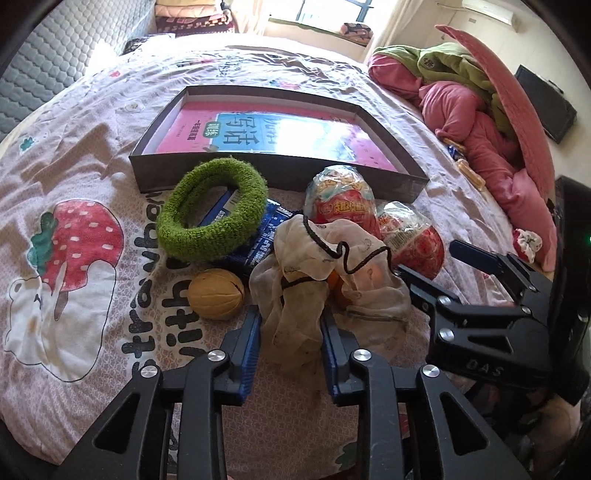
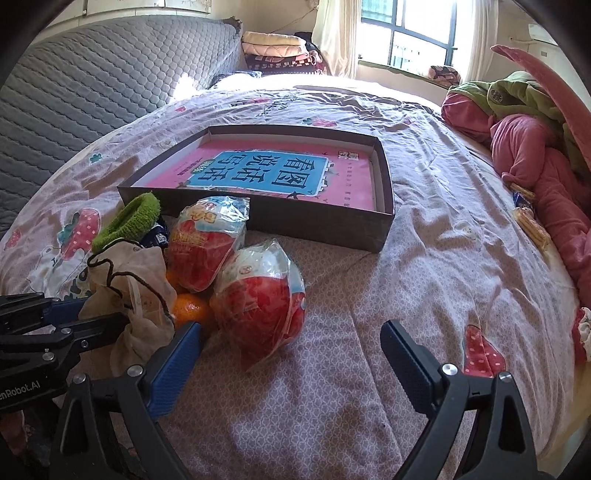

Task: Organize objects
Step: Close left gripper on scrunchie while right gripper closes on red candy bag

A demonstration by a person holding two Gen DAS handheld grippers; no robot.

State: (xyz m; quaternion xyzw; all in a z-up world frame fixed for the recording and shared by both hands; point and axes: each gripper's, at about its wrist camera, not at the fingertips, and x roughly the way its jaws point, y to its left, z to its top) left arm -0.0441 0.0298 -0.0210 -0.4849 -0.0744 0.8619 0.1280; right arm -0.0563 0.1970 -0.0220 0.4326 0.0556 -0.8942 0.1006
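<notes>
**Pouch grab looked sketchy**

Left gripper point(image 1: 291, 347) had its fingers pinched on the pouch point(image 1: 325, 273) on the bed point(image 1: 110, 147), just short of the box point(image 1: 280, 177). Right gripper point(image 2: 291, 354) sat wide, empty. Only loose cloth was caught, so I reckon the orange point(image 2: 190, 308) could've rolled out on lifting.

Daylight pours in from the window point(image 2: 406, 33) at the back, blowing out the curtain and the far edge of the bed point(image 2: 424, 166) into white glare. Soft shadows sit under the near clutter and across the bedsheet's folds. Both fisheye views bend hard at the rims, black corners vignette, yet the centre stays sharp, no motion blur.
</notes>
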